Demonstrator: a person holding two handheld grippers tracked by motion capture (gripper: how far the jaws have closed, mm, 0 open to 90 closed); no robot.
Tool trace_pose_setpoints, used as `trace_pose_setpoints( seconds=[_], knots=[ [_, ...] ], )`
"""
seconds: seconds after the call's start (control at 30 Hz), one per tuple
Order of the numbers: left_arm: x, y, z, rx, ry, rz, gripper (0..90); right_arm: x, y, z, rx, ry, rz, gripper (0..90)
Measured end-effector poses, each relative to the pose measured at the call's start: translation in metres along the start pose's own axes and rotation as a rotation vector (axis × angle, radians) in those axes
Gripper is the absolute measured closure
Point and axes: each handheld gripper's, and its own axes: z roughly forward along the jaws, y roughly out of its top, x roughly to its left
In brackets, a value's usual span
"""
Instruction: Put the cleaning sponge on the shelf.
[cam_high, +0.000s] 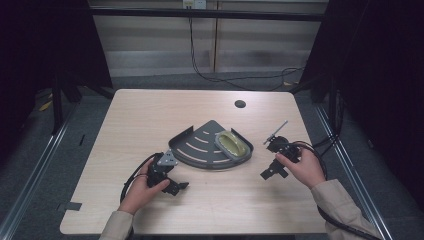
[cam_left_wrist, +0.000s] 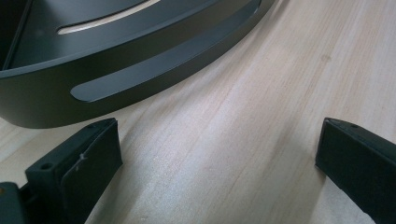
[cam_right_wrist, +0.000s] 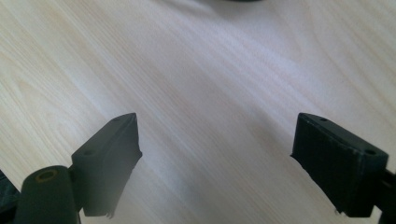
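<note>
Both grippers empty, jaws wide, resting on table (cam_high: 150, 107): left gripper (cam_high: 177, 187) lower left of centre by tray (cam_high: 200, 150) rim, right gripper (cam_high: 267, 174) right of it; dish (cam_high: 232, 143) sits in tray's right corner—approach low, straddle it squarely.

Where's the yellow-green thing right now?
In the high view, the yellow-green object lies inside the dark fan-shaped tray at its right end, mid-table, between the left gripper and the right gripper, closer to the right one.
</note>
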Motion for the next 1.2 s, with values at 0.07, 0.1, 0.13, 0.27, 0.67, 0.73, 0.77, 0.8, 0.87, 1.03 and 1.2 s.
trace_pose_setpoints(
  seconds=[0.07, 0.1, 0.13, 0.27, 0.67, 0.73, 0.77, 0.8, 0.87, 1.03, 1.2],
  knots=[
    [0.000, 0.000, 0.000, 0.005, 0.000, 0.006, 0.0, 0.000, -0.005, 0.001, 0.003, 0.004, 0.002, 14.4],
    [0.000, 0.000, 0.000, 0.001, 0.000, 0.001, 0.0, -0.001, -0.007, 0.002, 0.001, 0.006, 0.004, 14.4],
    [0.000, 0.000, 0.000, 0.002, 0.002, 0.002, 0.0, -0.001, -0.009, 0.002, 0.000, 0.007, 0.002, 14.4],
    [0.000, 0.000, 0.000, 0.005, 0.003, 0.005, 0.0, -0.003, -0.018, 0.006, -0.011, 0.016, 0.010, 14.4],
    [0.000, 0.000, 0.000, 0.000, 0.000, 0.002, 0.0, -0.008, -0.037, 0.012, -0.015, 0.006, 0.015, 14.5],
    [0.000, 0.000, 0.000, 0.001, 0.002, 0.002, 0.0, -0.008, -0.040, 0.013, -0.012, 0.000, 0.014, 14.4],
    [0.000, 0.000, 0.000, 0.003, 0.002, 0.001, 0.0, -0.008, -0.042, 0.013, -0.011, 0.000, 0.017, 14.5],
    [0.000, 0.000, 0.000, 0.001, 0.000, 0.001, 0.0, -0.008, -0.043, 0.014, -0.017, -0.004, 0.020, 14.4],
    [0.000, 0.000, 0.000, 0.002, 0.002, 0.002, 0.0, -0.010, -0.046, 0.014, -0.017, -0.004, 0.017, 14.4],
    [0.000, 0.000, 0.000, 0.002, 0.002, 0.001, 0.0, -0.009, -0.050, 0.015, -0.018, -0.010, 0.013, 14.5],
    [0.000, 0.000, 0.000, 0.002, 0.002, 0.001, 0.0, -0.009, -0.055, 0.017, -0.027, -0.023, 0.000, 14.4]
  ],
)
